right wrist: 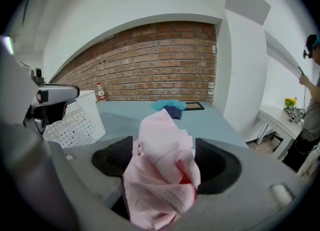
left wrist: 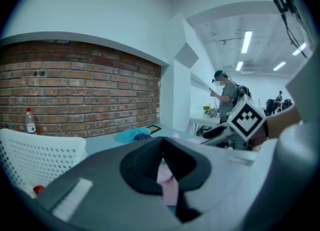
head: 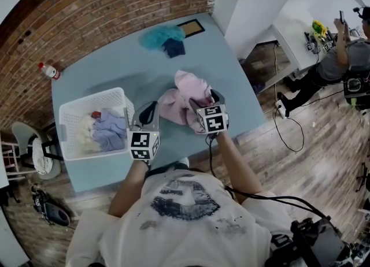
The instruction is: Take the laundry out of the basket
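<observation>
A pink garment (head: 184, 93) lies bunched on the blue table (head: 115, 72), lifted at its near edge by both grippers. My left gripper (head: 148, 114) is shut on a thin strip of the pink cloth (left wrist: 168, 184), which shows between its dark pads. My right gripper (head: 202, 103) is shut on a thick wad of the same garment (right wrist: 162, 175), which fills the gap between its jaws. The white perforated basket (head: 87, 99) stands at the table's left, still holding pale blue, cream and red laundry (head: 107, 131).
A teal cloth (head: 159, 36) and a dark blue one (head: 174, 47) lie at the table's far side beside a black frame (head: 192, 27). A bottle (head: 49, 70) stands at the far left corner. A person (head: 338, 58) stands at the right by a desk.
</observation>
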{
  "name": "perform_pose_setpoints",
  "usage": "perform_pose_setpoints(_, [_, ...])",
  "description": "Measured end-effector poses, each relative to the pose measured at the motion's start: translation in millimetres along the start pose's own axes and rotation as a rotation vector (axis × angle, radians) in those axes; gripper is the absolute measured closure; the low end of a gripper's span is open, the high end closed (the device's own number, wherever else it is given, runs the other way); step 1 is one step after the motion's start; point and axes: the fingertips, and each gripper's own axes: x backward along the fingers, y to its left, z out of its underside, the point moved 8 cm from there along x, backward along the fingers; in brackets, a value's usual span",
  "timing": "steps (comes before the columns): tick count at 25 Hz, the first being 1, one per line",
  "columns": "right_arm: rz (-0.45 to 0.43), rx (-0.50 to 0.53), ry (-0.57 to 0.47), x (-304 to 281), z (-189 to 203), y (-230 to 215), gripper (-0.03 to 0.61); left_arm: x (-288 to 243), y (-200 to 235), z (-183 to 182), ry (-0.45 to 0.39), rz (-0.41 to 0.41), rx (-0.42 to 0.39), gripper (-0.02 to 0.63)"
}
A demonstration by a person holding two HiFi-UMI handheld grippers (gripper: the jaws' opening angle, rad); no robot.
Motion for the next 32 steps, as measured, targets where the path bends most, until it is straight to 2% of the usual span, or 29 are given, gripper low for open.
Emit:
perform_pose_setpoints(6, [-0.026, -0.002, -0.067, 24.7, -15.3, 10.1, 0.192, 4.3, -3.5, -7.6, -0.011, 0.016, -0.008, 0.623])
perform_pose_setpoints(13, [-0.04, -0.032, -0.225, 65.8, -41.6, 22.9, 0.206, 12.5, -3.4, -23.3, -0.044, 0.021, -0.007, 0.623])
perform_pose_setpoints(14, [-0.036, -0.036, -0.243, 71.9, -44.9, 24.3, 0.25, 14.0, -3.2, -26.3, -0.05, 0.022, -0.007, 0.623])
perform_pose_setpoints(21, [0.03, -0.046, -0.323, 104.4, -57.7, 27.3, 0.428, 21.5, -3.3, -44.1, -0.09, 0.03, -0.013, 0.623])
perform_pose_setpoints(26, [0.053, -0.056, -0.331, 111.3, -53.8, 28.0, 0.577, 23.2, -4.6, -47.7, -0.099, 0.035, -0.01, 0.623])
perform_pose_setpoints(32, [0.034, -0.057, -0.315, 108.5, -51.5, 33.9, 0.579, 21.9, -3.7, -46.1, -0.082, 0.031, -0.025, 0.623])
